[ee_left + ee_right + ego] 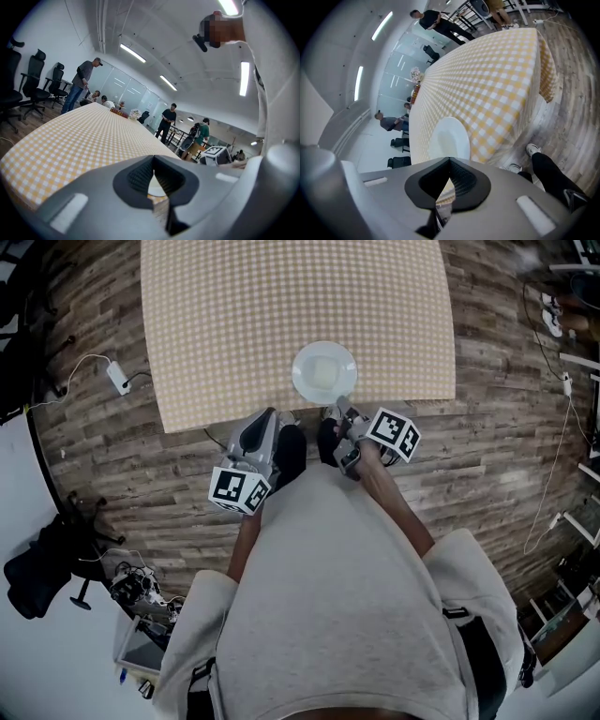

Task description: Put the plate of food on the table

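Plate (324, 372) lies at table (234, 315) edge; right gripper (343, 420), closed empty, tilts down just beside it; left gripper (271, 414) closed.

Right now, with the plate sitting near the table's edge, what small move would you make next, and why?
Probably draw the right gripper back toward the body, clear of the plate. The plate already rests flat on the checked table, just inside its near edge. The gripper sits close by the plate's rim with its jaws shut on nothing, so the placing looks done.
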